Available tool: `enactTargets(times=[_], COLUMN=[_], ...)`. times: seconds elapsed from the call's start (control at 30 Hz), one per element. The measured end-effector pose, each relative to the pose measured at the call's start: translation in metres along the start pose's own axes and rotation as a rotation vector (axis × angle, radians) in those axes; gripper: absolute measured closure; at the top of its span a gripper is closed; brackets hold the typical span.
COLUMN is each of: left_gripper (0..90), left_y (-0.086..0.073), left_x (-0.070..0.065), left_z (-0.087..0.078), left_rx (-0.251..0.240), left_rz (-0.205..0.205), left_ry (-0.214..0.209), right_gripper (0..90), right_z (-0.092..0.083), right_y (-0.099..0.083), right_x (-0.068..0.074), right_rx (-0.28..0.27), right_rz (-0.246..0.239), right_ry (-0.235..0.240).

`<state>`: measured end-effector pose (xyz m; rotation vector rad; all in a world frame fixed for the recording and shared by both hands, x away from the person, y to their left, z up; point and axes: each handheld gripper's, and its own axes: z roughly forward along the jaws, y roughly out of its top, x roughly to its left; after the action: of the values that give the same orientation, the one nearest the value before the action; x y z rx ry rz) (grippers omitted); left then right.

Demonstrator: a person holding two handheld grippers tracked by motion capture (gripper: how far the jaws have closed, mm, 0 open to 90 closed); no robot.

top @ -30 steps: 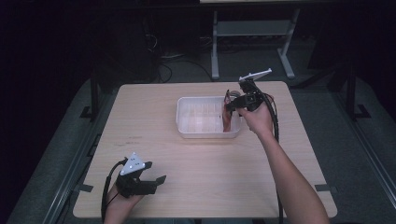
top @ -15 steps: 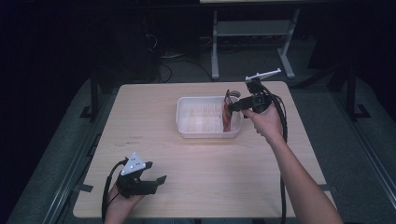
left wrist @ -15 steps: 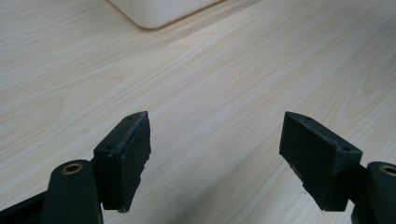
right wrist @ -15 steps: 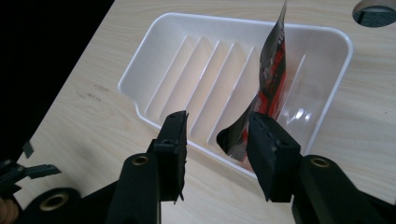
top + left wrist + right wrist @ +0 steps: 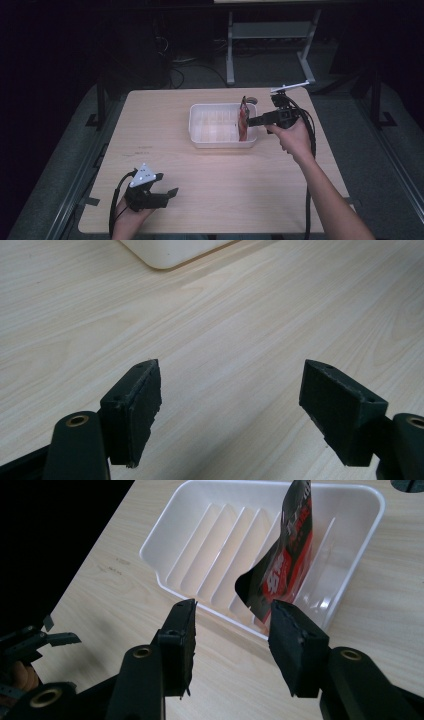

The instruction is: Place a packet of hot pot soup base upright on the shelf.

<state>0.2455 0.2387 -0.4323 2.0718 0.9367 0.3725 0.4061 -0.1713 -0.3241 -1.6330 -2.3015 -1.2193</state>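
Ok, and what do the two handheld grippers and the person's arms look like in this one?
Both grippers are black. The left gripper carries a grey three-cornered plate and a looping black cable. The right gripper has a pale flat plate on top and a black cable along the bare forearm. Jaw pads are blocky, dark and scuffed, with brass-coloured eyelets.
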Motion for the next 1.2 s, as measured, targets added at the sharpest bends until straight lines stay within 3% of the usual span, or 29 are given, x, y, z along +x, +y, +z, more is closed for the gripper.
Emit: enactTargets(times=[0.57, 1.2], left_gripper=[24.2, 24.2], left_y=[0.000, 0.000], left_x=[0.001, 0.000], left_z=[0.000, 0.001], left_rx=[0.008, 0.009], left_rz=[0.005, 0.005], left_ry=[0.000, 0.000], right_gripper=[50.9, 49.8], right_z=[-0.011, -0.017], right_y=[-0.030, -0.069], right_x=[-0.014, -0.022], right_rx=[-0.015, -0.029], right_rz=[0.000, -0.011], right_ry=[0.049, 0.069])
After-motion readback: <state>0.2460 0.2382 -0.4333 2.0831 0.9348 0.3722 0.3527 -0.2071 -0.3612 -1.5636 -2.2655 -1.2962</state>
